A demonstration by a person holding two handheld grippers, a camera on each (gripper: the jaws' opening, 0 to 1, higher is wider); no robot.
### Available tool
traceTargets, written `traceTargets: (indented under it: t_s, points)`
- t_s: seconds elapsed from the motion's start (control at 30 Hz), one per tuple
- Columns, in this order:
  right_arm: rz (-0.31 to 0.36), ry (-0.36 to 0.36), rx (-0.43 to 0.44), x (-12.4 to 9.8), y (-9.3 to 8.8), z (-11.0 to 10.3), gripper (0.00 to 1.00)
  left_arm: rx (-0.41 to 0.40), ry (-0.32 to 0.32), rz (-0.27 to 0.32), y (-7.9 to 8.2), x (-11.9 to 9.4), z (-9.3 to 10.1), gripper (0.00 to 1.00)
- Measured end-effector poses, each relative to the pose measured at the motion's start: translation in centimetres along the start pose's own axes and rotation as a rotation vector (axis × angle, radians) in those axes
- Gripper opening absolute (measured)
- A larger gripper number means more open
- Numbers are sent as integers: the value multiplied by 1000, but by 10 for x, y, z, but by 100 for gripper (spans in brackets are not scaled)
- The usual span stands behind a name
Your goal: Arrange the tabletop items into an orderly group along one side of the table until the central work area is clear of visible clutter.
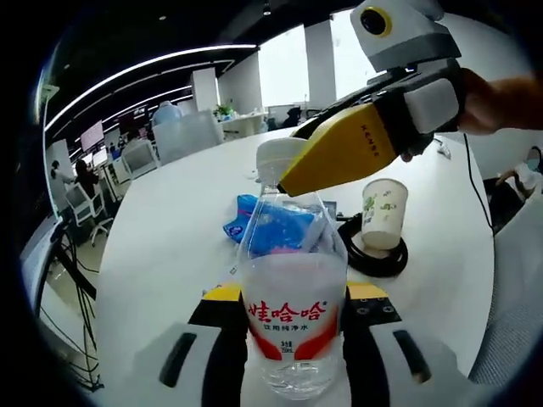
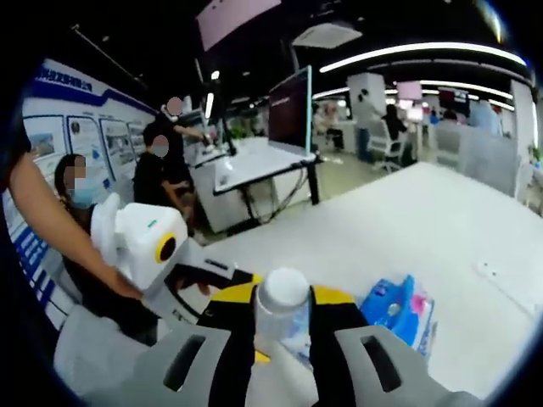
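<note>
Water bottle (image 1: 294, 326) upright, long axis vertical, standing between the fingers of the left gripper (image 1: 294, 339), body pinched at label height on both sides. Right gripper (image 1: 356, 140) entering the left gripper view from upper right, yellow-tipped fingers reaching the white cap (image 1: 276, 157). In the right gripper view, right gripper (image 2: 282, 326) fingers (image 2: 233, 339) pressed against either side of the cap (image 2: 282, 292), cap sitting dead centre between them; left gripper (image 2: 148, 246) seen low and to the left, held by a hand. Bottle thus gripped at both ends: left low on the body, right on top. Blue tissue pack (image 1: 271, 225) lying on the white tabletop (image 1: 170, 246) just behind the bottle; paper cup (image 1: 383, 212) upright on a black round base (image 1: 373, 254) to the right, near. Judgement: bottle mid-table, not yet grouped to a side; left gripper better placed to carry it.
</note>
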State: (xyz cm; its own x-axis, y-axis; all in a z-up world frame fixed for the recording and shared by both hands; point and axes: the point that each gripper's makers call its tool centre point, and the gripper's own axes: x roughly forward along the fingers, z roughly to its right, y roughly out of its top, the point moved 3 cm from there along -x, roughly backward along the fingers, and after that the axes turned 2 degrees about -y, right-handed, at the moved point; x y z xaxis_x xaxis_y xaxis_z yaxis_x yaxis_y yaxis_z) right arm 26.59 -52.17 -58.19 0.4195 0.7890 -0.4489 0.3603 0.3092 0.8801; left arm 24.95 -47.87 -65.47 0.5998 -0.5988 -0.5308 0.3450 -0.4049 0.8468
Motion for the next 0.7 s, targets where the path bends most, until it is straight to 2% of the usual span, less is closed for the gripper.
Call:
traceTargets:
  t_s: [0.33, 0.6, 0.7]
  points:
    - [11, 14, -13, 0, 4, -13, 19, -12, 50, -6, -5, -6, 0, 42]
    - [27, 41, 10, 0, 9, -25, 18, -38, 60, 5, -10, -14, -1, 41]
    - [28, 42, -9, 1, 11, -29, 18, -47, 62, 2, -11, -15, -1, 40]
